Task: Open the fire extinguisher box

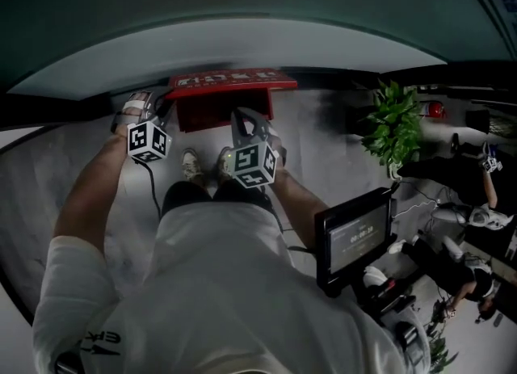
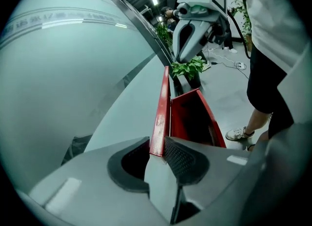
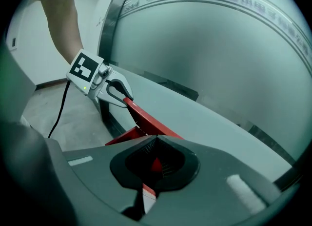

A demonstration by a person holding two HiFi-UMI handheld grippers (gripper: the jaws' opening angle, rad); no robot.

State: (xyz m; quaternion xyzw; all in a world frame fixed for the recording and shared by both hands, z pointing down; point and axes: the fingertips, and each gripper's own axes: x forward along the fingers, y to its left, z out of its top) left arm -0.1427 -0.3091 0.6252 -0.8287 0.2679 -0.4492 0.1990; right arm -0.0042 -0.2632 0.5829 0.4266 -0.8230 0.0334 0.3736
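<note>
Closest to the camera, at the lower middle of the left gripper view, the left gripper (image 2: 157,147) has its jaws pressed together on the near end of the red lid (image 2: 161,108). The thin edge of the lid stands between the two ribbed pads. At the lower middle of the right gripper view, the right gripper (image 3: 155,165) is clamped on the other end of this lid, and a piece of red shows between its pads.

Just behind the jaws is the fire extinguisher box (image 2: 192,117), standing on the floor (image 1: 307,134) against the foot of the frosted glass wall (image 2: 73,73). In the head view it is at the upper middle of the frame. The lid is already lifted and tilted back toward the glass, so the dark red inside is open to view. What is inside I cannot tell.

I judge that the opening step is nearly finished. The next move calls for both grippers to bring the lid back evenly until it rests on the glass, and only then to let go.

Farther away, at the right of the head view, stands a green plant (image 1: 396,126).
</note>
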